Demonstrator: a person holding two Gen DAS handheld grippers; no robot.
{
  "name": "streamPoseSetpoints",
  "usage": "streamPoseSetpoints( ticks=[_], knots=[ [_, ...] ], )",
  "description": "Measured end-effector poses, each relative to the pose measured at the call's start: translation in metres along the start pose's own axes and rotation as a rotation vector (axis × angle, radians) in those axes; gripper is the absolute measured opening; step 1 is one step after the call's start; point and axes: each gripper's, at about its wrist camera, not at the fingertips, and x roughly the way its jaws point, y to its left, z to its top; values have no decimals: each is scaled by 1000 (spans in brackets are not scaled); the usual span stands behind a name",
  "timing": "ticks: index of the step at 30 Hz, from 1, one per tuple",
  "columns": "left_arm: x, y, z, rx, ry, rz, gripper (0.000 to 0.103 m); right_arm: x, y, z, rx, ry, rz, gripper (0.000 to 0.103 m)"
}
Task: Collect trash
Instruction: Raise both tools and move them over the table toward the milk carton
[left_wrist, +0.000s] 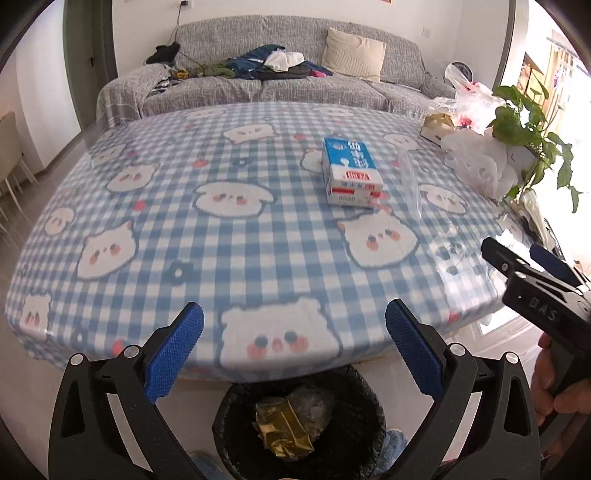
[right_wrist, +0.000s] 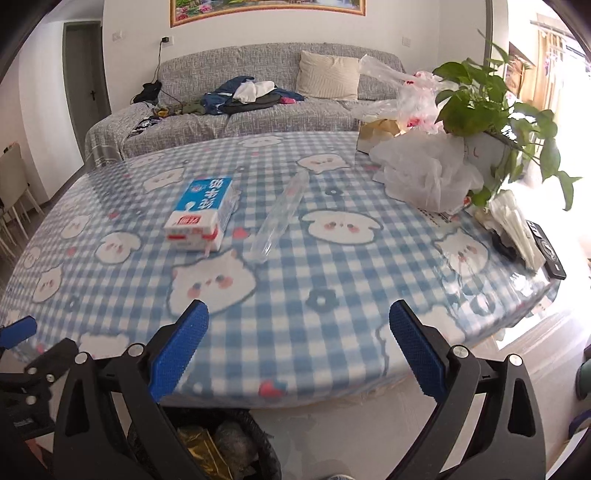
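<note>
Your left hand-held gripper (left_wrist: 293, 345) and right hand-held gripper (right_wrist: 299, 347) stand wide apart, empty. Bin (left_wrist: 236, 402) below the desk's near edge holds wrappers; milk carton (left_wrist: 349, 173) and clear sleeve (right_wrist: 280, 216) remain mid-desk.

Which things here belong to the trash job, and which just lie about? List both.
Job: milk carton, clear plastic wrapper, trash bin below the table edge, holding gold foil.

Lying about: potted plant, plastic bags, remote, sofa.
</note>
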Motion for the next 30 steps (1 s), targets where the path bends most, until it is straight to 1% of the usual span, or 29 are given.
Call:
streamPoseSetpoints(
  ticks=[6,10,16,19,23,30],
  knots=[
    [26,-8,26,0,21,-2,97,32,-11,14,30,34,5,94],
    [40,-18,43,21,23,9,97,49,-16,25,38,48,-2,94],
    [62,-29,66,39,24,15,97,82,-27,50,68,68,8,94],
    [79,-32,78,32,25,30,97,96,-27,62,67,77,19,94],
    [97,-34,92,24,46,15,97,115,-24,82,62,78,19,94],
    [125,-45,118,24,59,-21,97,150,-23,113,74,96,17,94]
  ],
)
